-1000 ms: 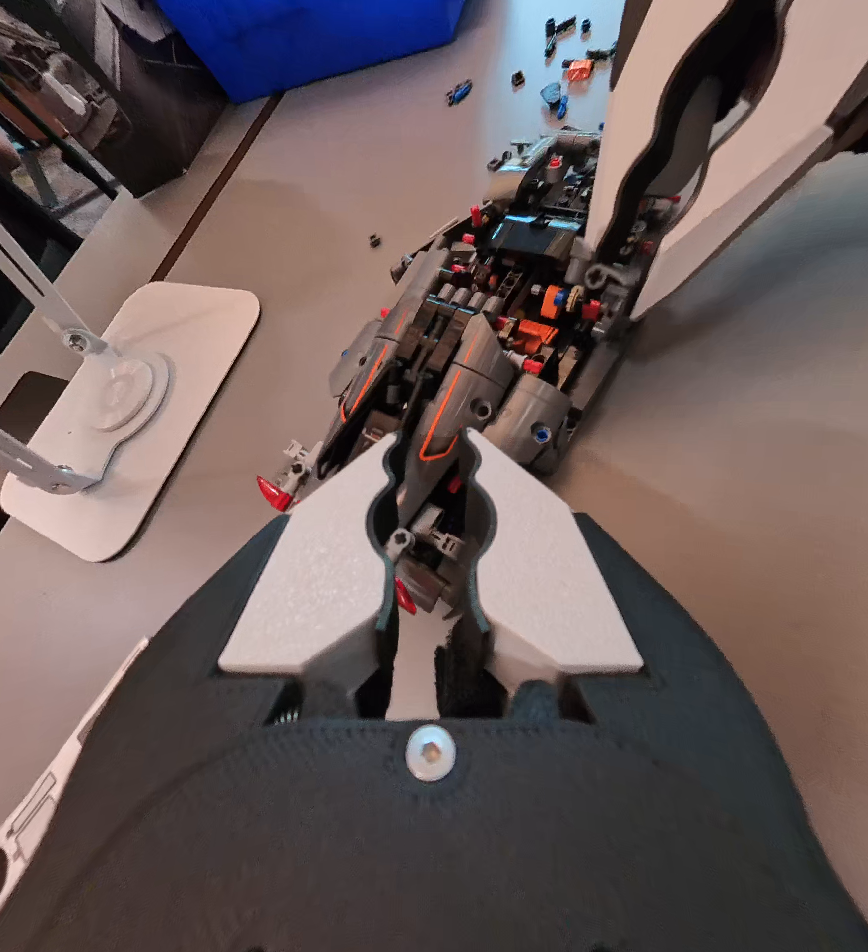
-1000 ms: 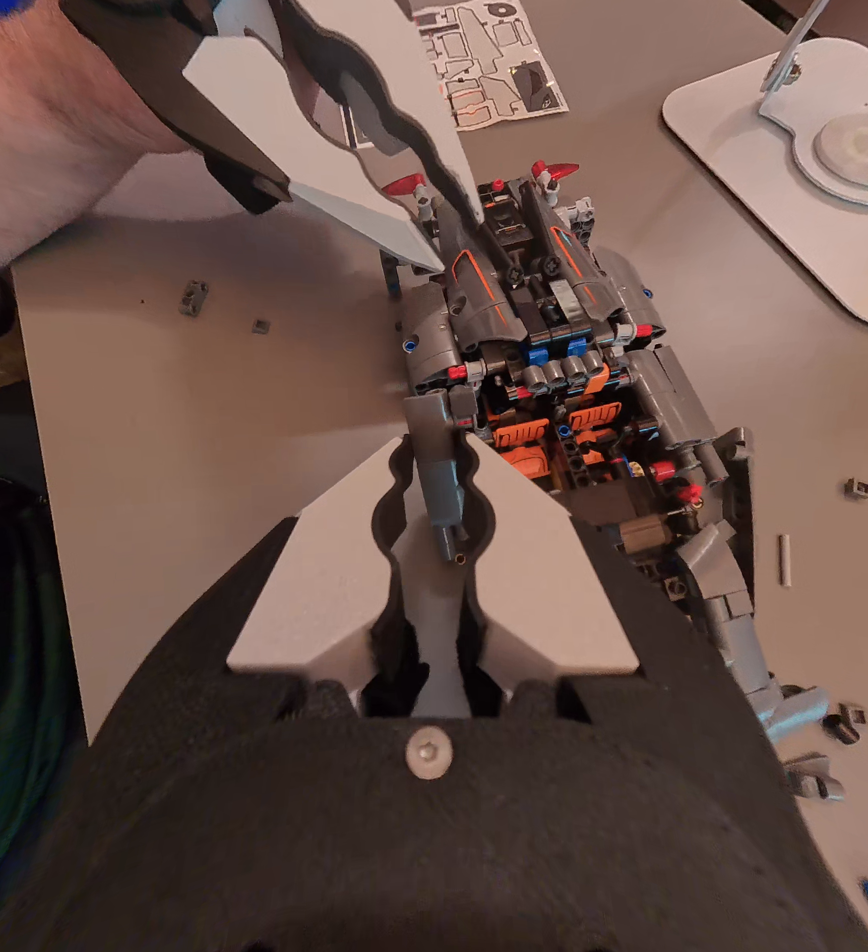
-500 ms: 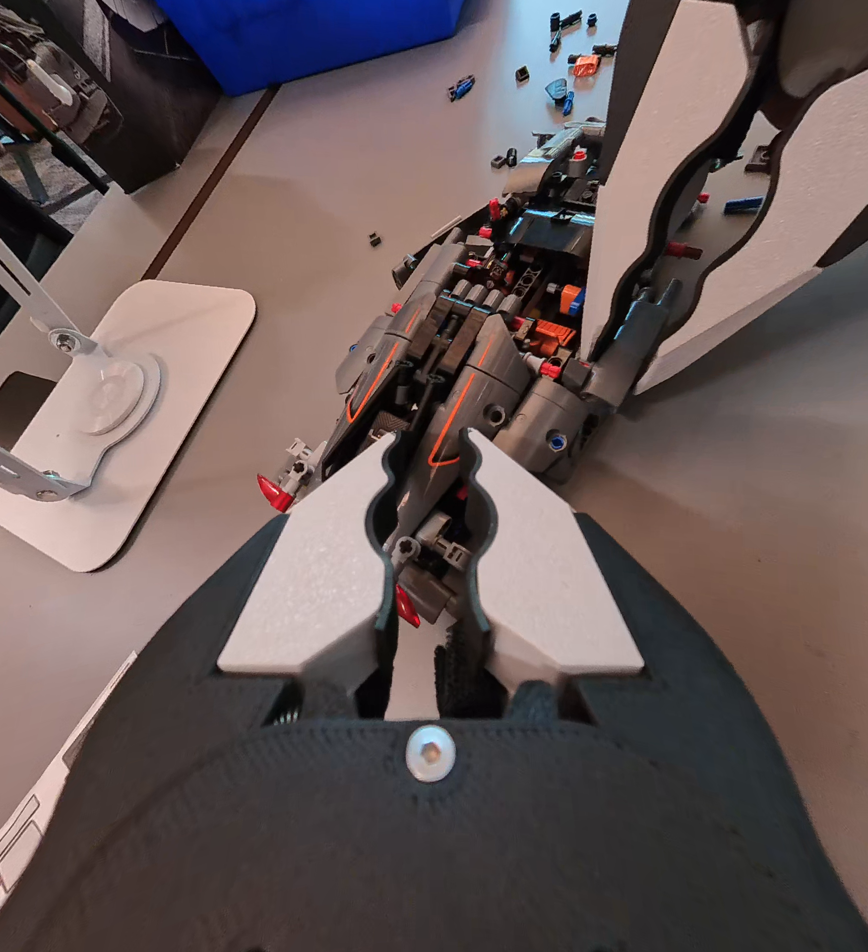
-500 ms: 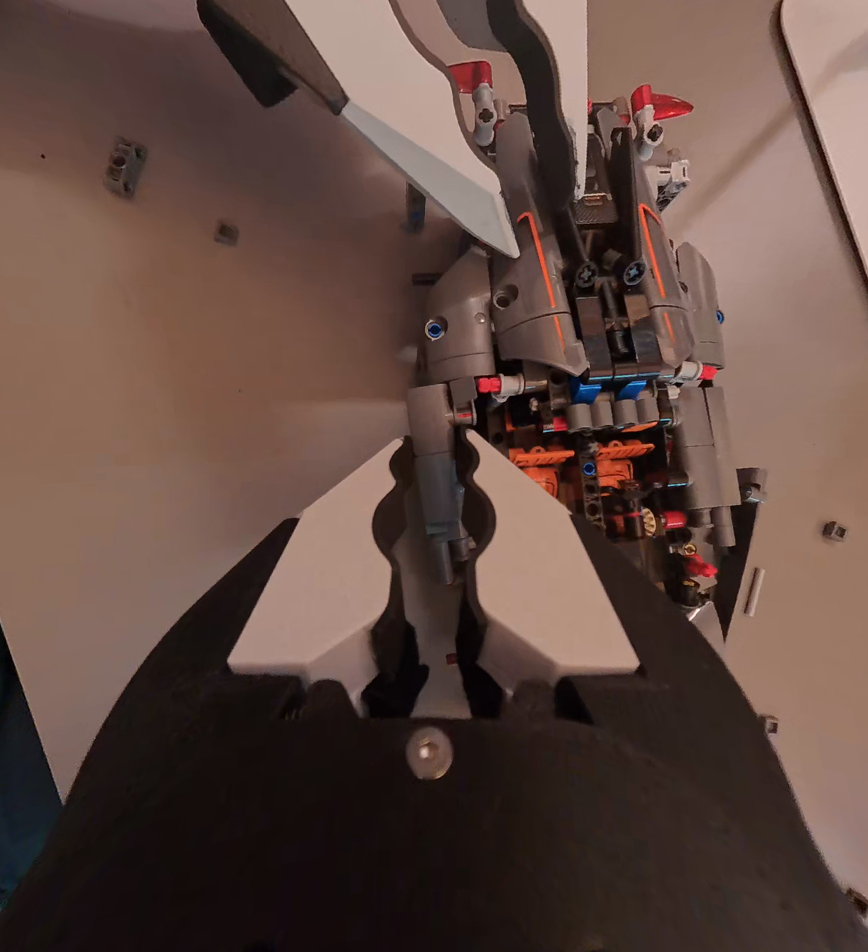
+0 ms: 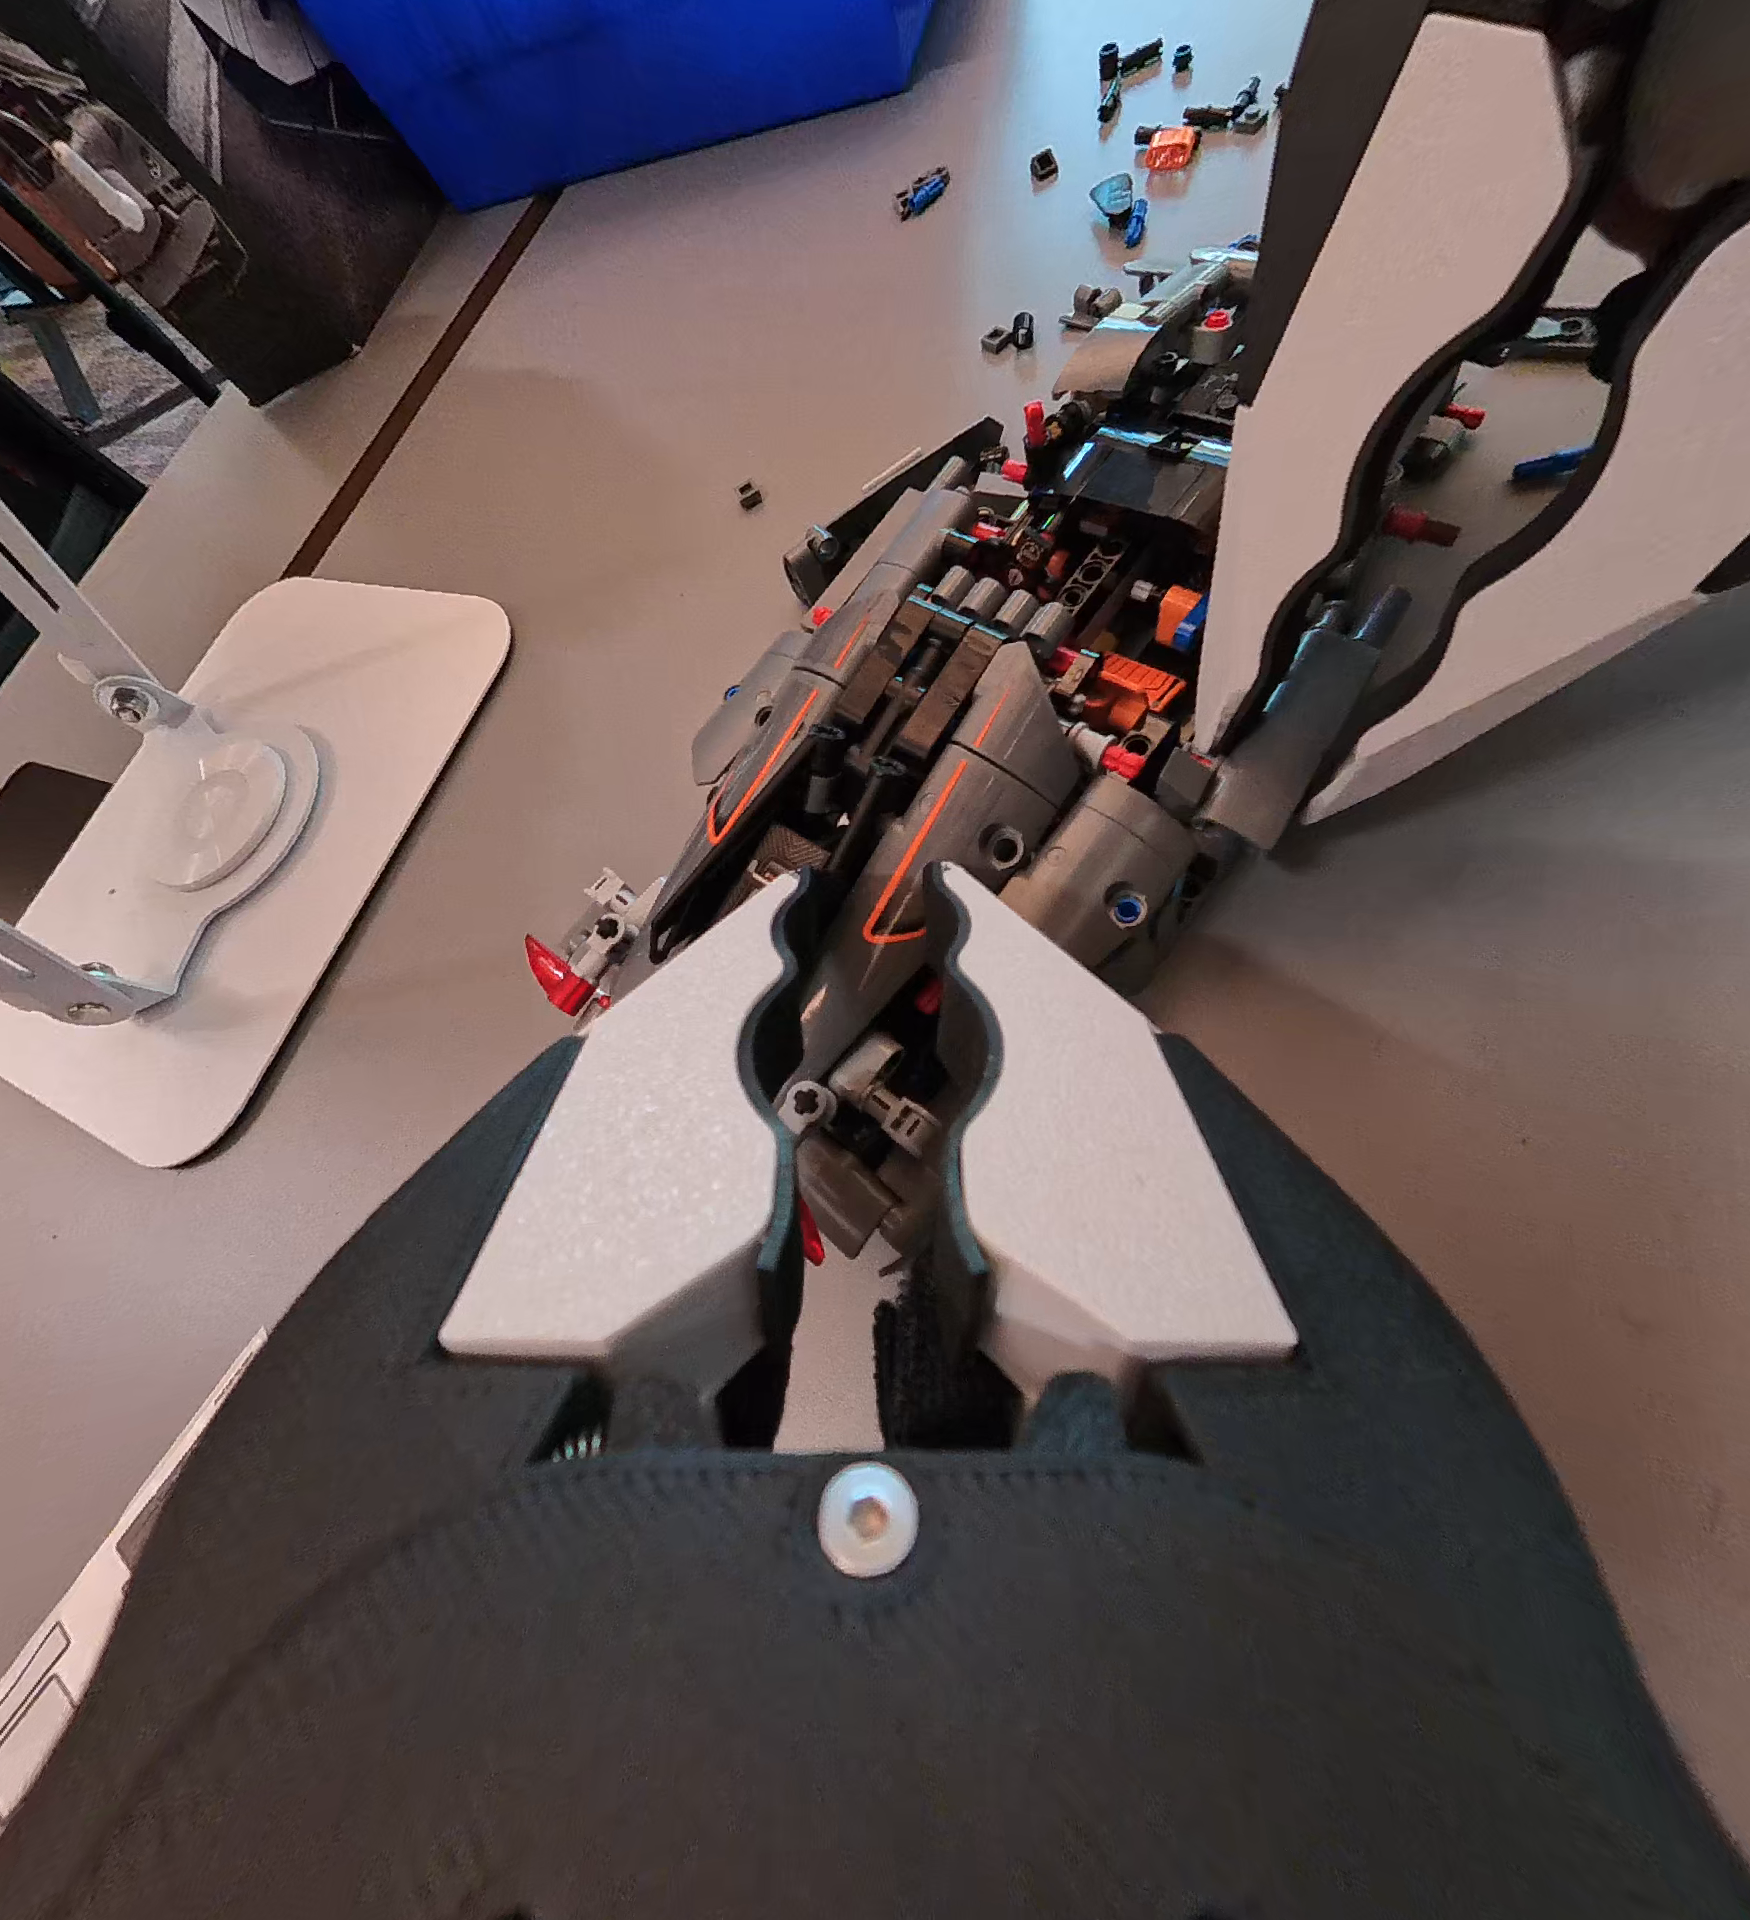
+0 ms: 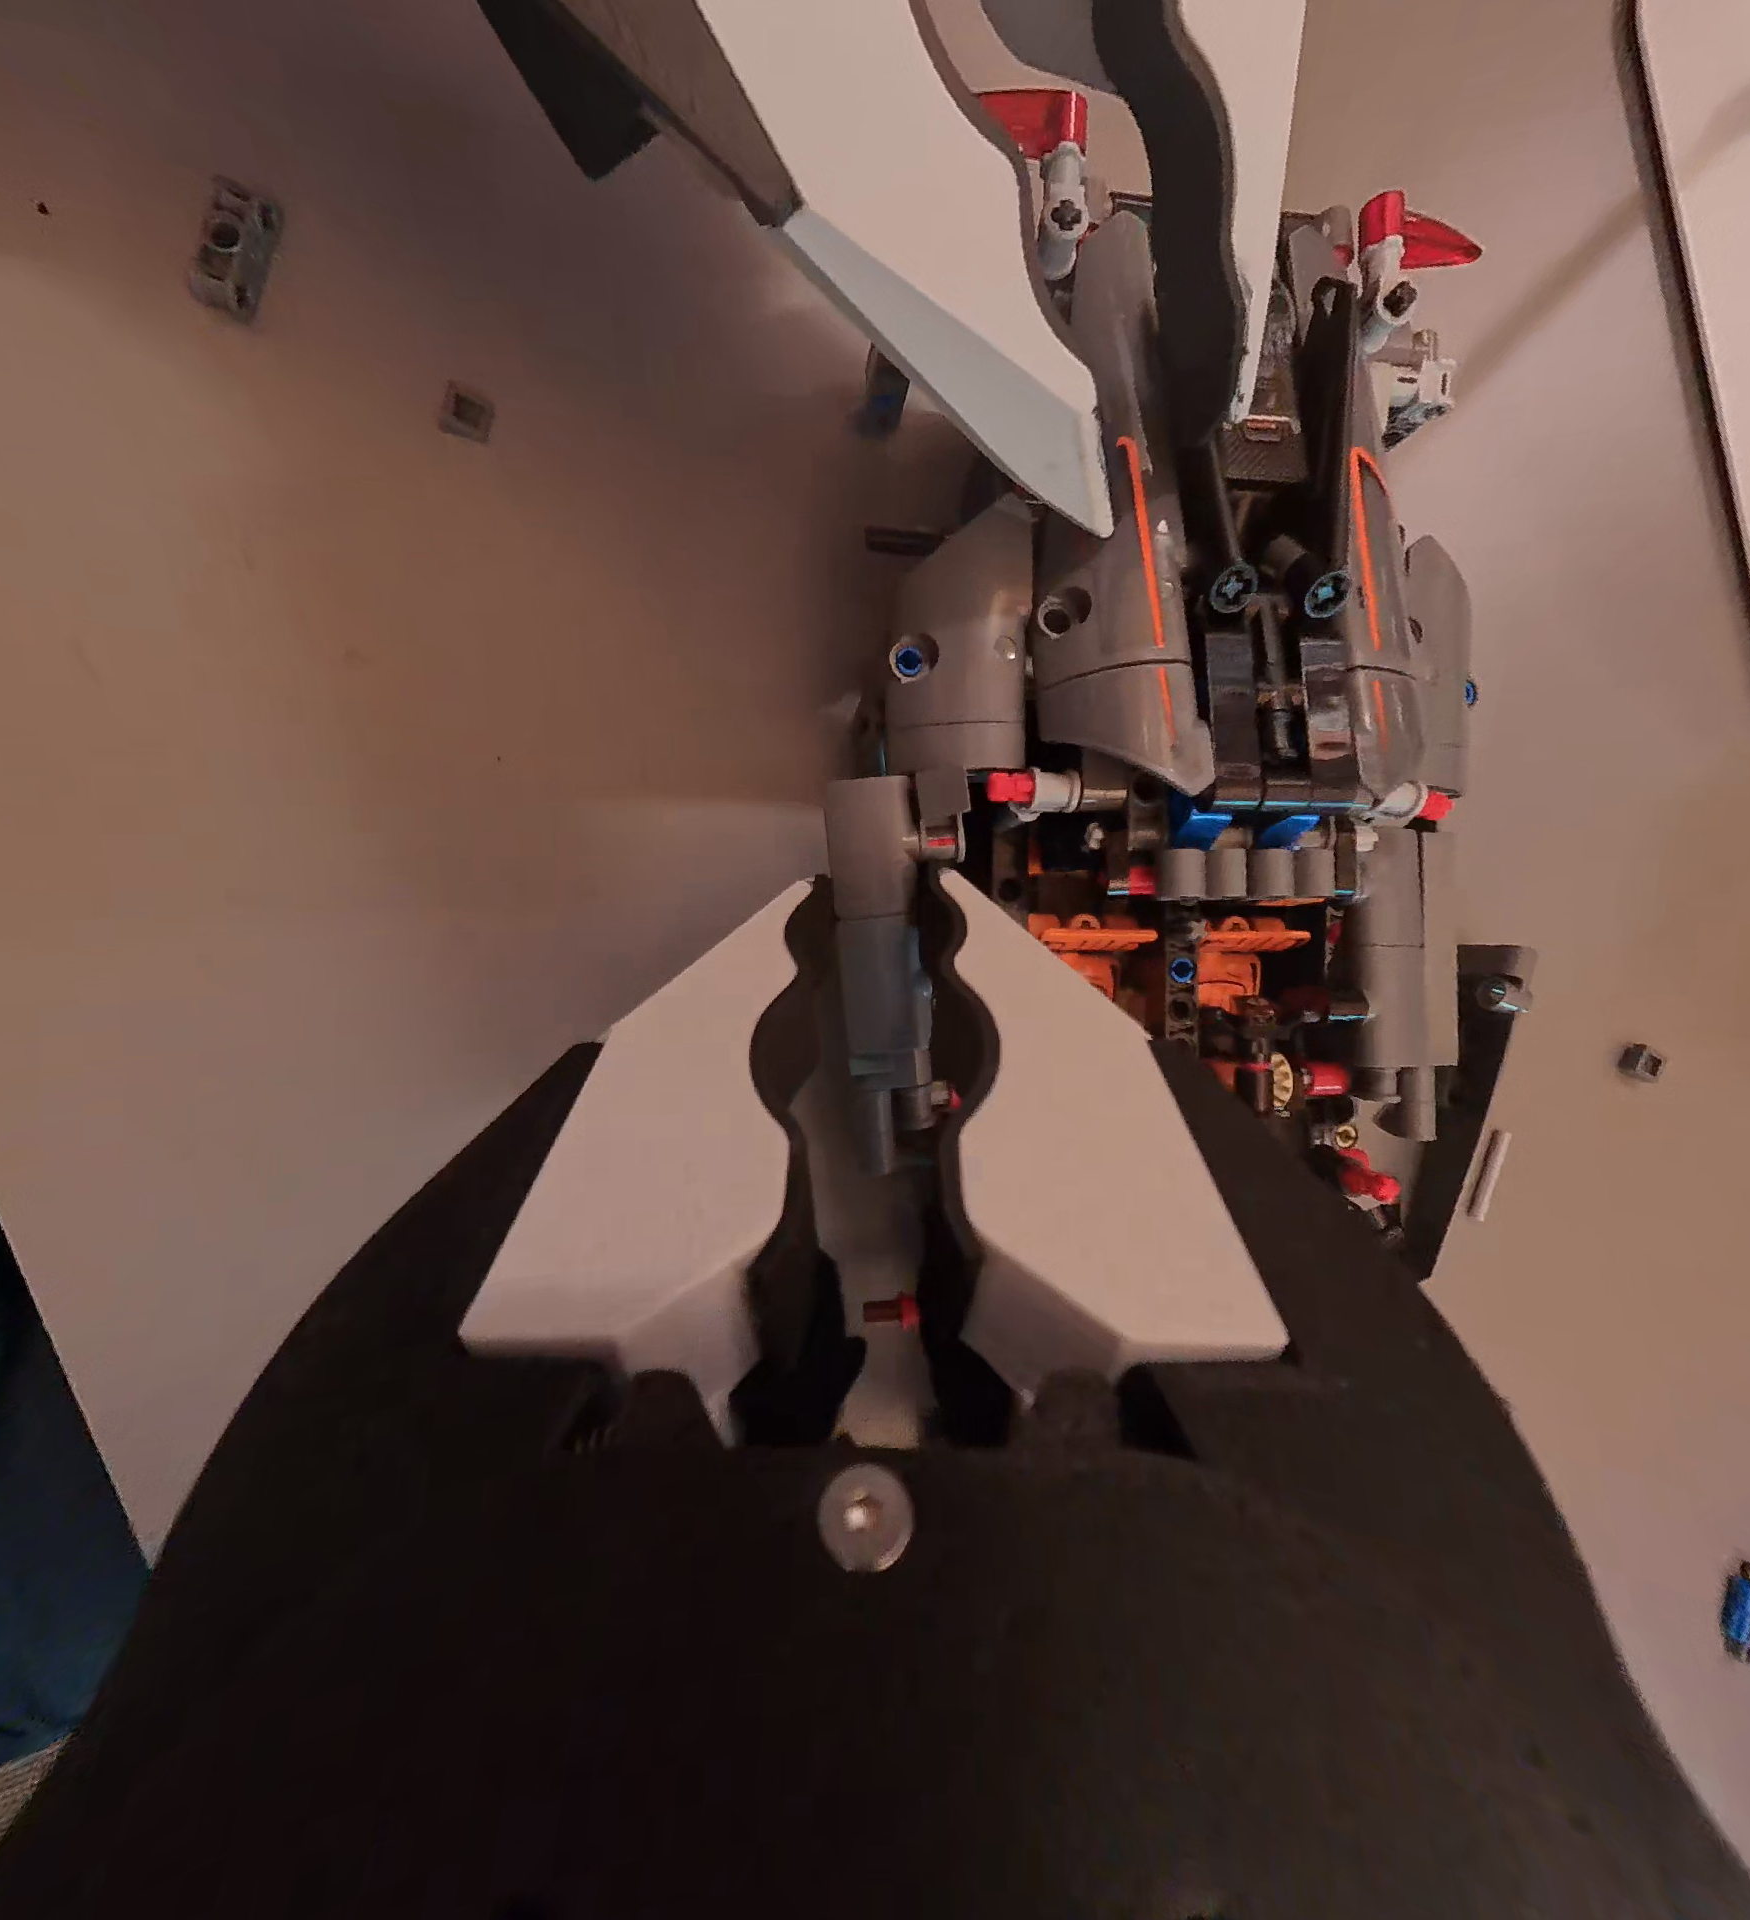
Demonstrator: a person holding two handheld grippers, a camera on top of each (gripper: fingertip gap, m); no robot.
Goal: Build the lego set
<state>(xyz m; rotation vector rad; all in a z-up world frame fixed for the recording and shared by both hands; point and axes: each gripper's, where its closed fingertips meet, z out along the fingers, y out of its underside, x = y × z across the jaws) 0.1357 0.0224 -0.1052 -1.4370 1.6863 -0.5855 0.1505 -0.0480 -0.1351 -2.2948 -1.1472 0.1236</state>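
grey table (image 5: 642, 343) | blue bin (image 5: 601, 73) far edge | white stand base (image 5: 258, 852) left

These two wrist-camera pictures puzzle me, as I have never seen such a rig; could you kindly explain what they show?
No robot arm here: a person holds a pair of two-finger tongs in each hand, each with a camera looking along its fingers. The left wrist view shows the left tongs closed on the tail end of a grey lego model with orange stripes, lying on a grey table. The right wrist view looks from the opposite end: the right tongs grip a grey side piece at the model's edge. Each pair of tongs also shows farther off in the other's picture. Loose pieces lie scattered beyond, with a white stand base and a blue bin to one side.
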